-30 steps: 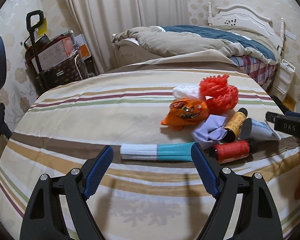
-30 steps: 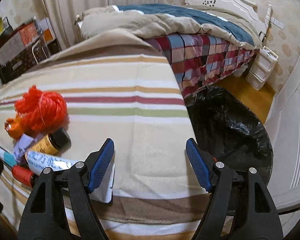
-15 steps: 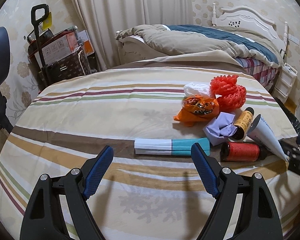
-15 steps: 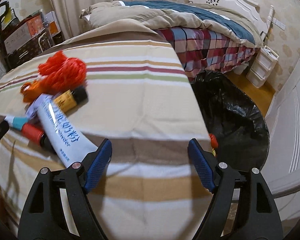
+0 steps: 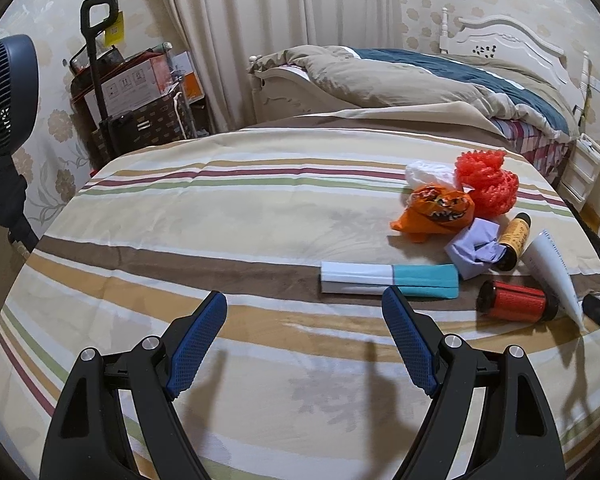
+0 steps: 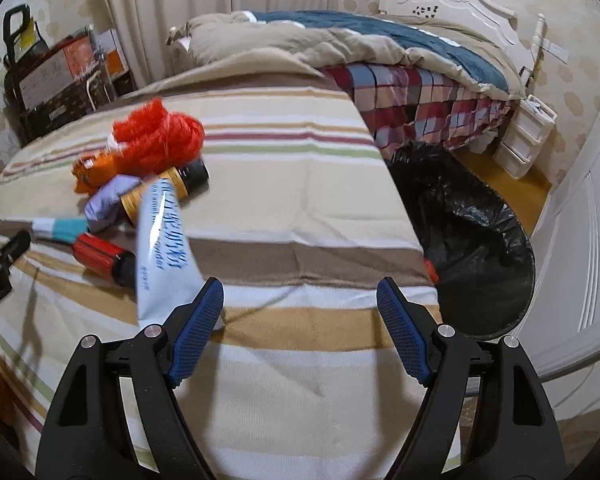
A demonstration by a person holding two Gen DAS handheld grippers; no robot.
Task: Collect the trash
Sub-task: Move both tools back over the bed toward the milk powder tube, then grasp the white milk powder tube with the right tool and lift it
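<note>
A small heap of trash is spread on a striped bedspread [image 5: 228, 216], toward its right side as seen from the left wrist. An orange-red mesh bundle [image 5: 486, 186] is piled at the far end, with a crumpled orange wrapper [image 5: 436, 212] printed in black beside it and something white behind. A crumpled lilac paper [image 5: 474, 252] is pressed against a yellow-labelled bottle with a black cap [image 5: 514, 242]. Nearer lie a flat white and teal box [image 5: 388, 280] and a red ribbed cylinder [image 5: 514, 300]. A white tube [image 6: 162, 248] bears large blue characters and smaller blue lettering too blurred to be read. A bin lined with a black bag [image 6: 468, 232] stands on the floor beside the bed's edge. The left gripper [image 5: 304, 312] is held wide apart over bare cloth, nothing between its pads. The right gripper [image 6: 300, 300] is likewise spread and empty, the tube's flat end just beside its left pad.
</note>
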